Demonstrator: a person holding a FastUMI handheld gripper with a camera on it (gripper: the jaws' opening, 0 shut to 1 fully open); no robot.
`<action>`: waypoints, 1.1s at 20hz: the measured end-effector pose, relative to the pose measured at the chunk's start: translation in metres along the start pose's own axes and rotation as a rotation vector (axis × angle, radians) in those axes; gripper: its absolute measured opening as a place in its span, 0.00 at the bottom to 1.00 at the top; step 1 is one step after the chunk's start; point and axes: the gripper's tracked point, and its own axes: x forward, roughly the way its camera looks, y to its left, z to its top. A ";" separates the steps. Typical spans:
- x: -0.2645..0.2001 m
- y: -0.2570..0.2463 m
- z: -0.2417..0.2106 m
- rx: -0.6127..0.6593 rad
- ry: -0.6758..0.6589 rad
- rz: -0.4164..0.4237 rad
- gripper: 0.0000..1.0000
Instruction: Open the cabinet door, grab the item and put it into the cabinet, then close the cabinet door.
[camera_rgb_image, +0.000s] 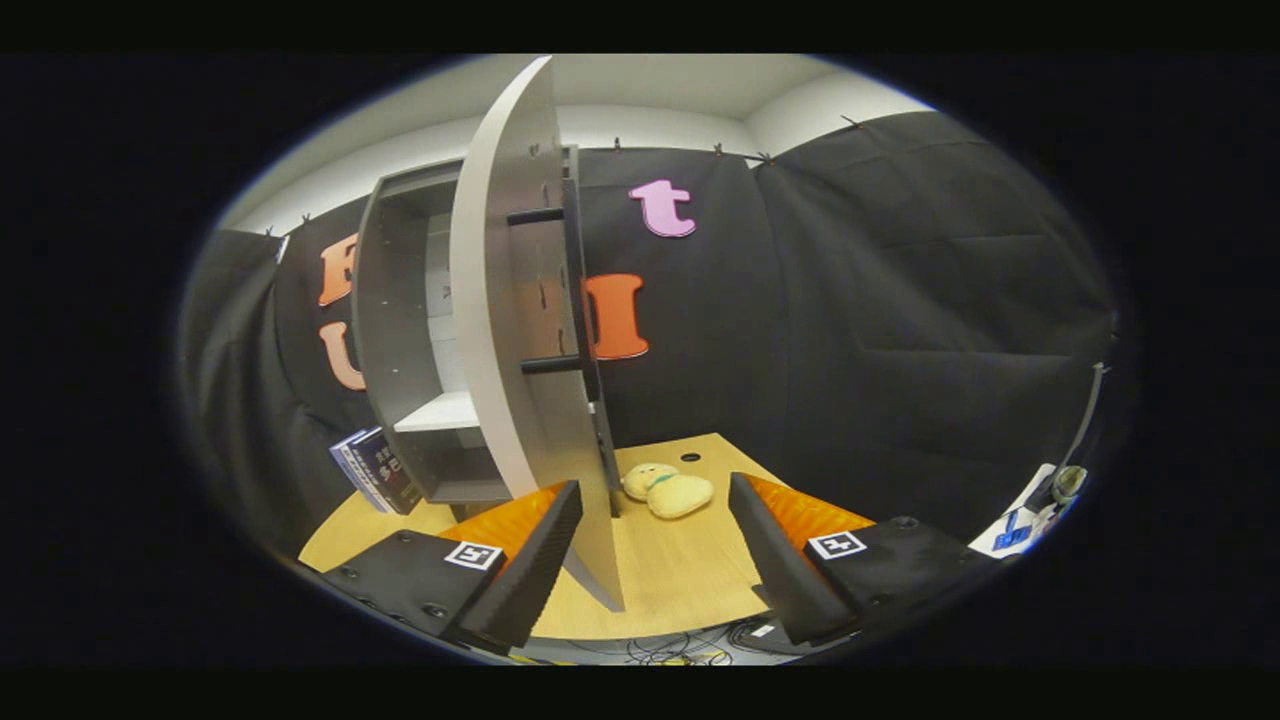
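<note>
The gripper (655, 560) fingers are held apart, empty. The plush toy (670, 490) just beyond them is judged soft, light; best pinched across its middle.

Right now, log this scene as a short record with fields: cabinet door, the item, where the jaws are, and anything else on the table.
cabinet: grey cabinet upright on the wooden table, shelf visible inside
door: cabinet door swung open, edge-on, lower edge between the jaws
item: yellow plush toy lying on the table, beyond the jaws, right of the door
gripper: gripper jaws open, holding nothing
other: books leaning against the cabinet's left side
task stage: door open, item not yet grabbed
</note>
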 end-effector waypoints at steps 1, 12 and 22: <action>0.000 0.007 -0.001 0.000 0.000 0.004 0.96; -0.005 0.064 -0.007 0.009 -0.006 -0.045 0.96; 0.039 0.206 -0.025 -0.054 0.002 0.146 0.96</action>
